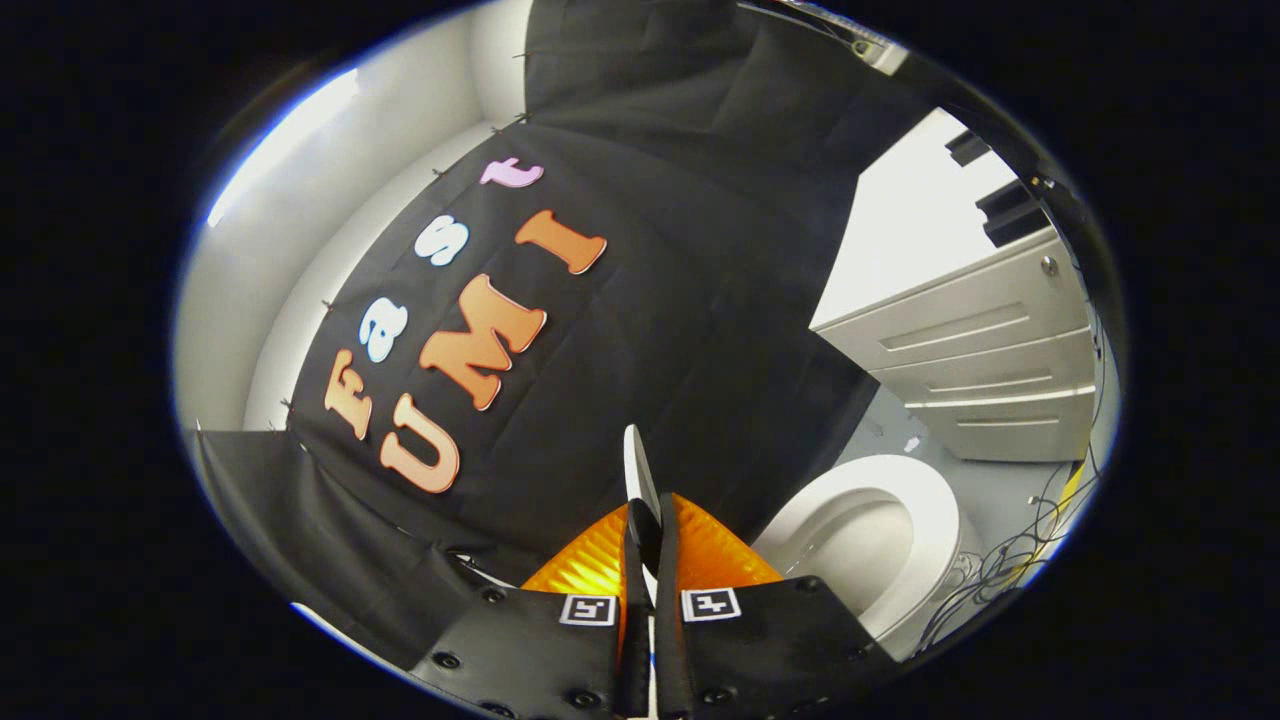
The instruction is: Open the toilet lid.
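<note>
Tool (641, 545) nearly closed, both fingers pinching one raised toilet lid (638, 470) edge-on; one open toilet seat (925, 520) just beside; one cabinet (990, 360) beyond.

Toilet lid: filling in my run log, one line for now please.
lid raised on edge | gripper shut on lid | seat exposed | cabinet beyond

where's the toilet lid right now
In the gripper view, the toilet lid stands edge-on, pinched in the gripper, raised in front of the black cloth, with the open toilet seat down to its right.
</note>
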A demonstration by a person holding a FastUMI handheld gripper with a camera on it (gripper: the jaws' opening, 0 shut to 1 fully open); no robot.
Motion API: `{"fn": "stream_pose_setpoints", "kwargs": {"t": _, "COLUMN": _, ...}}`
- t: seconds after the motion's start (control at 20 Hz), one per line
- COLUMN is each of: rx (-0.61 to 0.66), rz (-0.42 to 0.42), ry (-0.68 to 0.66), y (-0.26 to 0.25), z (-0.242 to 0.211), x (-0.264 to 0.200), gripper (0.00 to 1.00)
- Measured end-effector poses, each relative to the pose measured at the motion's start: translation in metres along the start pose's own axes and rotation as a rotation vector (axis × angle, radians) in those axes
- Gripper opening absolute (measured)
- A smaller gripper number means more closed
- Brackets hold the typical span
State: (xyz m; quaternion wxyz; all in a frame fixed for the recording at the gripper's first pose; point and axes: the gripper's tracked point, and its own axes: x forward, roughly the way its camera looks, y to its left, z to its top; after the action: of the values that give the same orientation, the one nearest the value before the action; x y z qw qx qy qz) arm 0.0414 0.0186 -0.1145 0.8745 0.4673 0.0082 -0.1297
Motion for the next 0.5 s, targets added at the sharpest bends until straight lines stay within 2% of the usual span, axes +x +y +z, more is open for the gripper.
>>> {"fn": "stream_pose_setpoints", "kwargs": {"t": 0.5, "rx": -0.126, "rz": 0.084, "ry": 0.014, "y": 0.071, "z": -0.020, "x": -0.003, "gripper": 0.10}}
